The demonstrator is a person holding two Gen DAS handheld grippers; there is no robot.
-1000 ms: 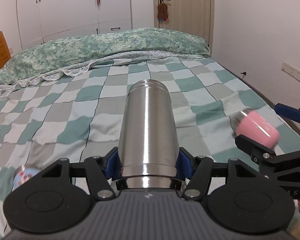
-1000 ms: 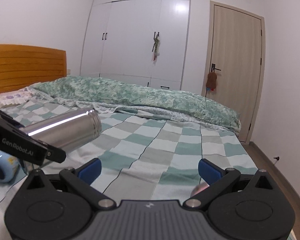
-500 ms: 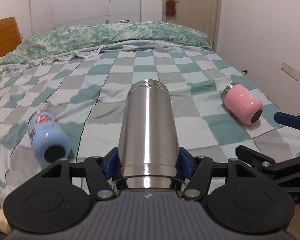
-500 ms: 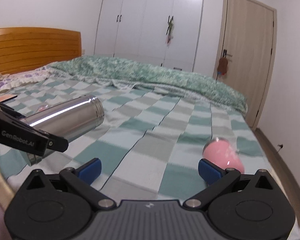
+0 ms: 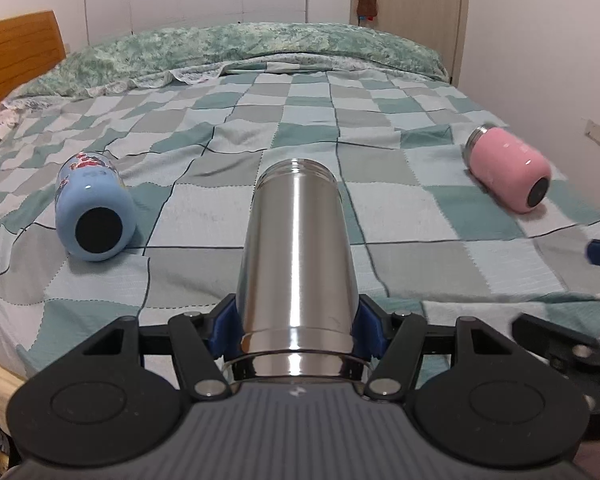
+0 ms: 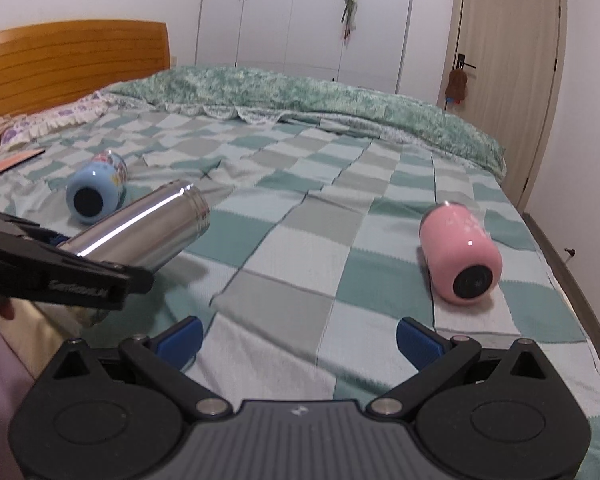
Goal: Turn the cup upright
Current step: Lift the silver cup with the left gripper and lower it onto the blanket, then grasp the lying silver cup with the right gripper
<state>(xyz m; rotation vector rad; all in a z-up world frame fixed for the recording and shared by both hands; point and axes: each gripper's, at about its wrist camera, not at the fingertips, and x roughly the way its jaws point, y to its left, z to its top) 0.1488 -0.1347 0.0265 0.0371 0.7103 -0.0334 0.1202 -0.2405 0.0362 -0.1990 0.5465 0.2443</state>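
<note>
Three cups are in sight: one tall cylindrical stainless-steel cup (image 5: pixel 298 256), one short light-blue cup with a printed pattern (image 5: pixel 94 210), and one short pink cup with a steel neck (image 5: pixel 508 168). Two grippers show.

The left gripper (image 5: pixel 296 330) is closed on the steel cup near its base, blue pads pressed against both sides. The cup points straight forward along the fingers, open threaded mouth away from the camera, held above the green-and-white checked bedspread (image 5: pixel 400 128). In the right wrist view the same cup (image 6: pixel 140 228) slants up and rightward out of the left gripper (image 6: pixel 56 240), clear of the fabric.

The right gripper (image 6: pixel 298 338) stands wide open with nothing between its blue-tipped fingers (image 6: pixel 180 340), above the near part of the bedspread (image 6: pixel 300 240).

The blue cup (image 6: pixel 96 192) lies on its side on the bedspread to the left of the steel cup, dark base toward the cameras. The pink cup (image 6: pixel 460 256) lies on its side to the right, base also toward the cameras, ahead and right of the open right gripper, well apart from the steel cup.

A green patterned quilt (image 5: pixel 240 48) is bunched across the far end of the bed.
</note>
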